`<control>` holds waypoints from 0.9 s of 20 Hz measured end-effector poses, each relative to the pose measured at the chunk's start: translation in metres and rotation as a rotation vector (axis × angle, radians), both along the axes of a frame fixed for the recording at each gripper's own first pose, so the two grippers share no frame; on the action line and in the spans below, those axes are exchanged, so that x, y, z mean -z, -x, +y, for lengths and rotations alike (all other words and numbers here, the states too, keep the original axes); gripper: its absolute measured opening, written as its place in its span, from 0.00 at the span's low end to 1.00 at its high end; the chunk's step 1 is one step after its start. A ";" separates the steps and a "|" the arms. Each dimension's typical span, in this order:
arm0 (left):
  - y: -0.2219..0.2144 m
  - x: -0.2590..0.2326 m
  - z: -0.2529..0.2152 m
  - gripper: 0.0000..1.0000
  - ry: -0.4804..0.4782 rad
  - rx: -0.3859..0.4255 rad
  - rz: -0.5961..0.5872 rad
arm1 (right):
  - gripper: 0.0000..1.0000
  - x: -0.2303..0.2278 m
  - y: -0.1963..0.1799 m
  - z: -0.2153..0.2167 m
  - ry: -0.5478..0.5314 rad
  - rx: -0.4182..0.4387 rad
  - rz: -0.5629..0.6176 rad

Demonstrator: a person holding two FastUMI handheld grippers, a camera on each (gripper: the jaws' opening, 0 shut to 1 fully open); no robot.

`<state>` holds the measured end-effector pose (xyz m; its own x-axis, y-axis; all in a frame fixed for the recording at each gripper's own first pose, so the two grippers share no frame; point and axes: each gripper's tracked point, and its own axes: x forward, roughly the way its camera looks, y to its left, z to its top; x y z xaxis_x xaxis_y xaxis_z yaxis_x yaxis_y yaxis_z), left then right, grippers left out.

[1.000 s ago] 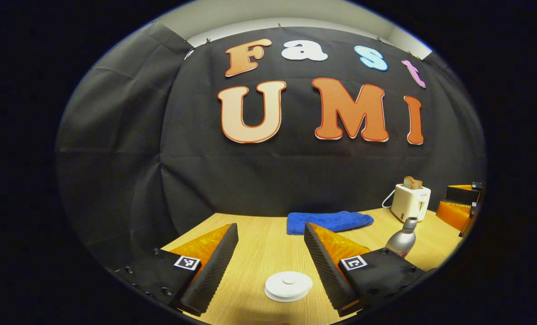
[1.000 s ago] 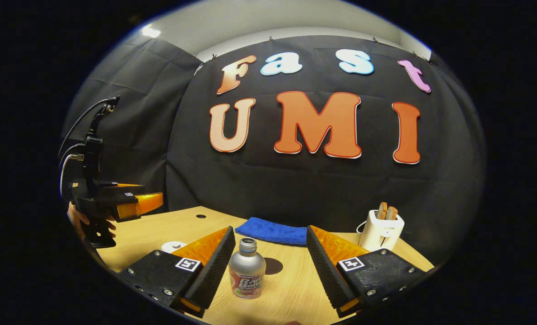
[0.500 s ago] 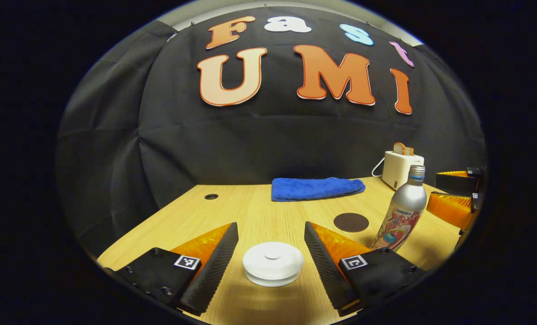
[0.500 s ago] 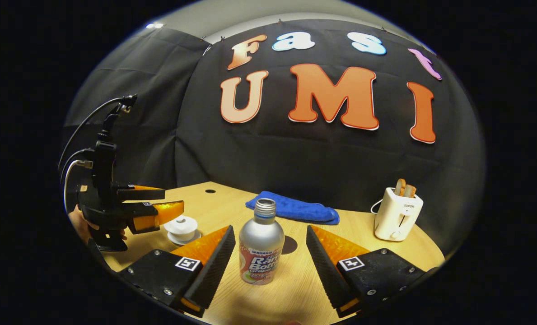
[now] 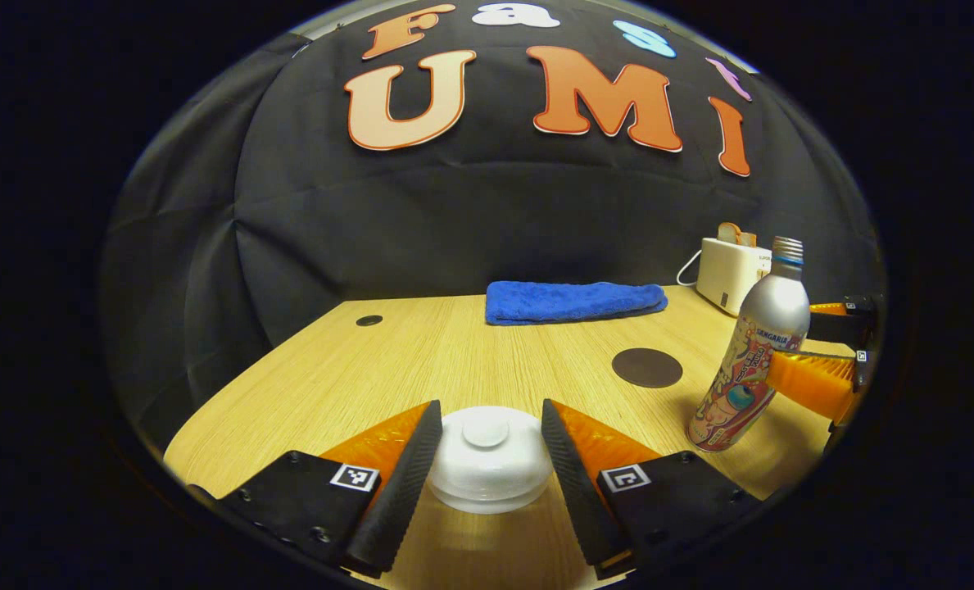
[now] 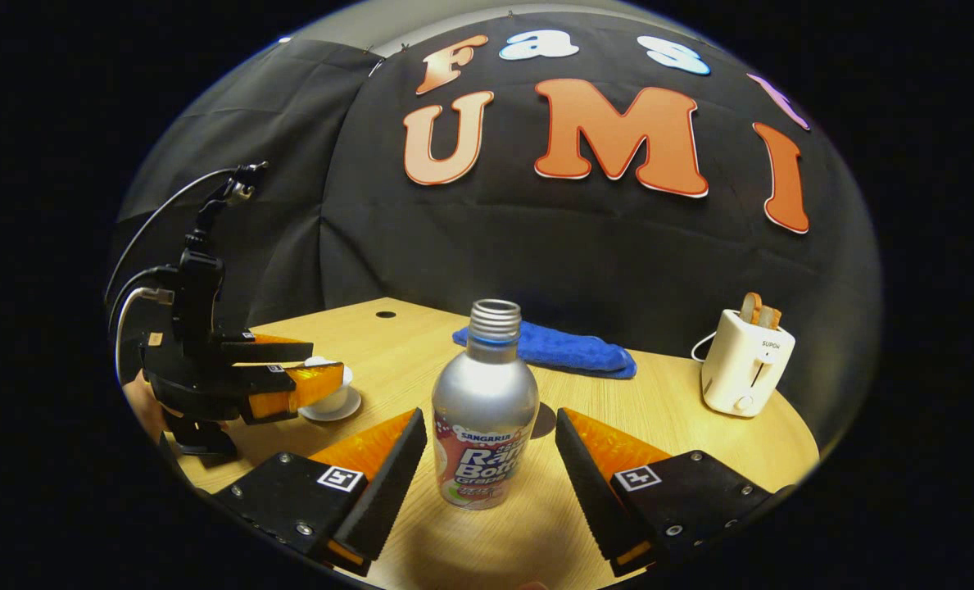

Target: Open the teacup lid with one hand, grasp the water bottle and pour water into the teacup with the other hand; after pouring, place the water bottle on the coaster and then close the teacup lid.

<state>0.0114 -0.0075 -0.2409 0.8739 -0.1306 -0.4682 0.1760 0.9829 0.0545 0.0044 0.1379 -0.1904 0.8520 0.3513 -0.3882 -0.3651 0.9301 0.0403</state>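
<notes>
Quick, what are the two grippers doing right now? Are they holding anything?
Left gripper: open, fingers on either side of the teacup lid, not yet pressing it.
Right gripper: open, fingers on either side of the water bottle, gaps visible.

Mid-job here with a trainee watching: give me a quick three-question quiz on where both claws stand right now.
1. True or false: the white round teacup lid sits between the left claw fingers.
2. Which stands between the right claw fingers? A) white toaster B) silver metal water bottle C) folded blue towel
3. Fill in: the dark round coaster lies on the wooden table with ____ on it.

Key
1. True; the lid sits on the cup, whether the pads touch it is unclear.
2. B; gaps show on both sides, so it is ungripped.
3. Nothing; the bottle stands beside it.
</notes>
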 end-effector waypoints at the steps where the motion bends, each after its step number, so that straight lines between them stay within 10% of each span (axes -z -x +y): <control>1: -0.001 0.001 -0.001 0.81 -0.005 -0.004 0.004 | 0.95 0.003 -0.001 0.001 0.003 -0.003 0.006; 5: -0.007 0.001 -0.001 0.73 -0.026 0.008 0.012 | 0.95 0.012 -0.007 0.001 0.000 -0.010 0.022; 12: -0.016 -0.004 -0.001 0.33 -0.039 0.003 0.001 | 0.95 0.023 -0.010 0.006 -0.002 -0.027 0.047; 18: -0.018 -0.006 -0.001 0.33 0.006 -0.003 -0.020 | 0.96 0.039 -0.016 0.009 0.022 -0.026 0.087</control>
<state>0.0292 -0.0085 -0.2344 0.8835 -0.1311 -0.4498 0.1723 0.9837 0.0516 0.0207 0.1472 -0.2294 0.8051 0.3635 -0.4687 -0.3854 0.9213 0.0525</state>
